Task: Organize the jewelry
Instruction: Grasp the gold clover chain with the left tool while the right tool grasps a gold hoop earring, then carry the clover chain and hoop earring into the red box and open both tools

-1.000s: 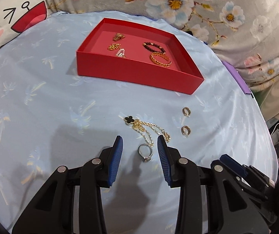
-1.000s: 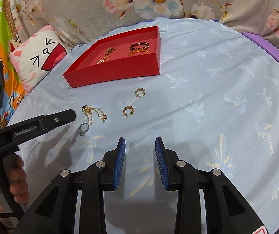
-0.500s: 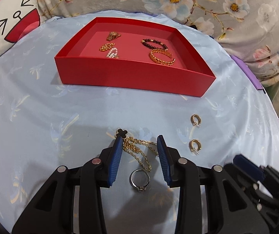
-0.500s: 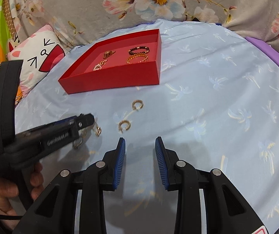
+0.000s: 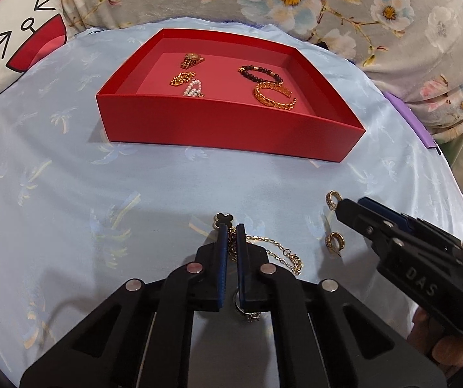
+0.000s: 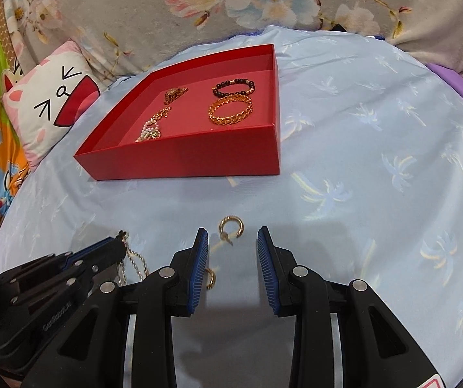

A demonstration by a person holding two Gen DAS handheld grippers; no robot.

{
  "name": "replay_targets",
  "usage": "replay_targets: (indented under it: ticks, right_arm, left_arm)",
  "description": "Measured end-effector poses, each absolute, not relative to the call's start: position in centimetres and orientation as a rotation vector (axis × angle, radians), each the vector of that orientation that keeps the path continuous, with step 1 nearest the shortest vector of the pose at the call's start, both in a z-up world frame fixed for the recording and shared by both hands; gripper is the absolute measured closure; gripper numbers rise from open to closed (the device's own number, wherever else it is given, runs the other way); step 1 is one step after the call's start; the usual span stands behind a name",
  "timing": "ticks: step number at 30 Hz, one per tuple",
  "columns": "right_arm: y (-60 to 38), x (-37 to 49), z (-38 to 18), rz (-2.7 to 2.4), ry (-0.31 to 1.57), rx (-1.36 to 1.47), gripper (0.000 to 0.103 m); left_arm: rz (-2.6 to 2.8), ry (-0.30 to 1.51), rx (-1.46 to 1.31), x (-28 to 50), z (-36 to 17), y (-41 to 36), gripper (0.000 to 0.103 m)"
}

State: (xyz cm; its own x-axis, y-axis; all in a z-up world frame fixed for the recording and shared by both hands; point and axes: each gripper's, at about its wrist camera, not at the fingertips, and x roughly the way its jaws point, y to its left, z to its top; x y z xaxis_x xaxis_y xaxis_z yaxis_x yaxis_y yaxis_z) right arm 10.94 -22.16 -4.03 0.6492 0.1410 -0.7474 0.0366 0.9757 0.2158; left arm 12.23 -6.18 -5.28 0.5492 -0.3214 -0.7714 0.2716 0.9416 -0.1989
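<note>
My left hand-held gripper (image 5: 230, 231) is clenched on the gold necklace (image 5: 273, 252), its blue pads nipping the chain just behind the black clover pendant (image 5: 224, 219). The rest of the chain trails off to the right on the surface (image 5: 69, 194), a round top under a pale blue cloth printed with palm trees. A silver ring (image 5: 242, 304) lies under that gripper, partly hidden. My right hand-held gripper (image 6: 233, 245) is released, jaws wide, with one gold hoop earring (image 6: 230, 226) just ahead between the tips and a second hoop (image 6: 210, 278) back against the left pad. Ahead of both stands the red tray (image 6: 179, 161) holding bracelets and small gold pieces. Beyond it hangs grey floral fabric (image 6: 231, 0); a cartoon-face pillow (image 6: 50, 103) sits far left.
</note>
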Motion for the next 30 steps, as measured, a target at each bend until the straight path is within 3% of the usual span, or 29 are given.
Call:
replay_targets:
  ticks: [5,8,19,30]
  right_arm:
    - [-21.9,12.0,-4.4,0.050,0.871,0.191,0.073]
    - [-21.5,12.4,-4.5,0.038,0.870,0.151,0.087]
    - [-21.8,11.6,-3.0,0.031,0.830,0.155,0.088]
    - [-22.3,9.0,2.6,0.054,0.721,0.170,0.088]
  left_arm:
    - [-0.373,0.940,-0.090,12.5,-5.3,-5.6,0.100]
    - [-0.381,0.946,-0.101,12.6,-5.2,-5.5,0.102]
    - [-0.418,0.909,-0.126,11.9,-3.0,-5.0,0.103]
    - [-0.484,0.793,-0.163,10.8,4.0,-3.8,0.103]
